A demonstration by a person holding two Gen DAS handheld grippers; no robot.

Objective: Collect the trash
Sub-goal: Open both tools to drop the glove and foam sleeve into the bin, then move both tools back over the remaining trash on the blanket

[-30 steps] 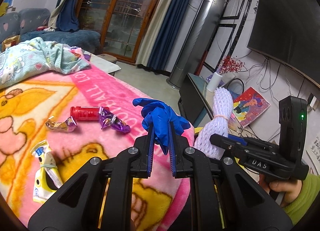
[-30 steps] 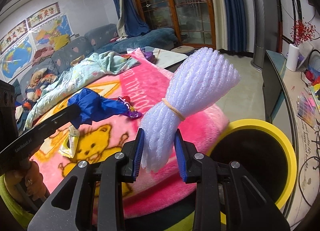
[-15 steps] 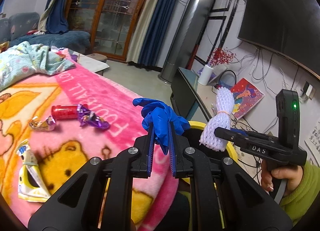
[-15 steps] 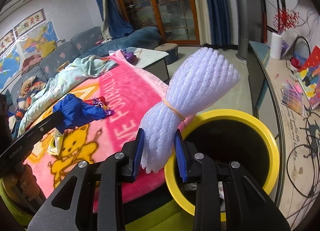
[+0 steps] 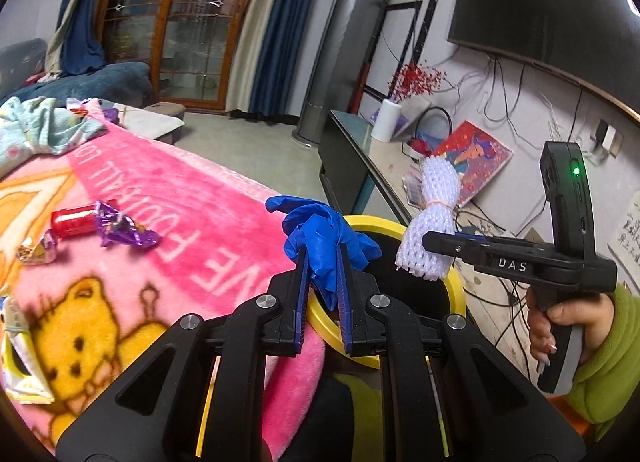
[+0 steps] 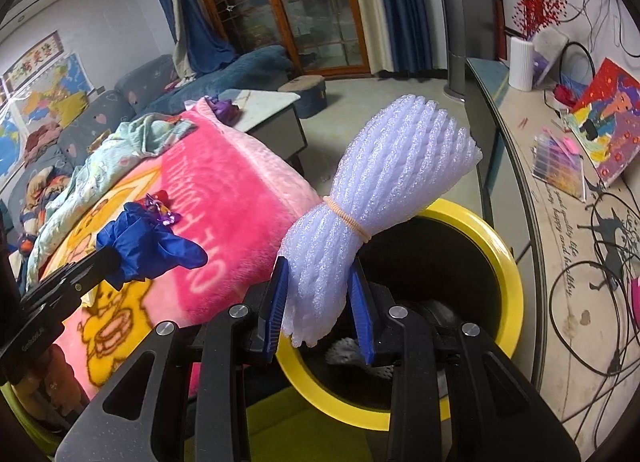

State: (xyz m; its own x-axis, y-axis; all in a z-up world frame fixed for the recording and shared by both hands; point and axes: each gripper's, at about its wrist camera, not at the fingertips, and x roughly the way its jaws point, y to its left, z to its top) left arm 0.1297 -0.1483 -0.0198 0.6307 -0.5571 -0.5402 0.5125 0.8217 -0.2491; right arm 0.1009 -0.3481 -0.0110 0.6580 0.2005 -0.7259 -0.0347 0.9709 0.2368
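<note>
Fuzzy pink blanket [image 5: 208, 221] printed with yellow cartoon bears covers a bed in a living room with wood-framed glass doors, dark blue curtains and a tall silver column; a round bin with a glossy yellow rim [image 6: 502, 258] and black inside stands just beside the blanket's edge.

Left claw [image 5: 322, 282] is clenched on a crumpled blue rubber glove [image 5: 320, 234], thin and smooth, which bulges above the blue ribbed pads; from its own camera it hangs over the near rim of the bin.

Right claw [image 6: 320, 306] grips a bundle of white foam netting [image 6: 384, 181], soft and ribbed, cinched at the middle by a tan rubber band so both ends flare; it is held over the bin's mouth.

Only the left view shows the loose litter on the blanket: a red cylinder [image 5: 74, 219] touching a crinkled purple foil wrapper [image 5: 122, 225], a silvery wrapper [image 5: 34, 250] just beside them, and a yellow-and-white packet [image 5: 18, 358] at the edge; it also shows a hand [image 5: 560, 322] in a green sleeve gripping the right tool's handle.

Only the right view looks down into the bin, where something white lies at the bottom; it also shows maps on the far wall.
</note>
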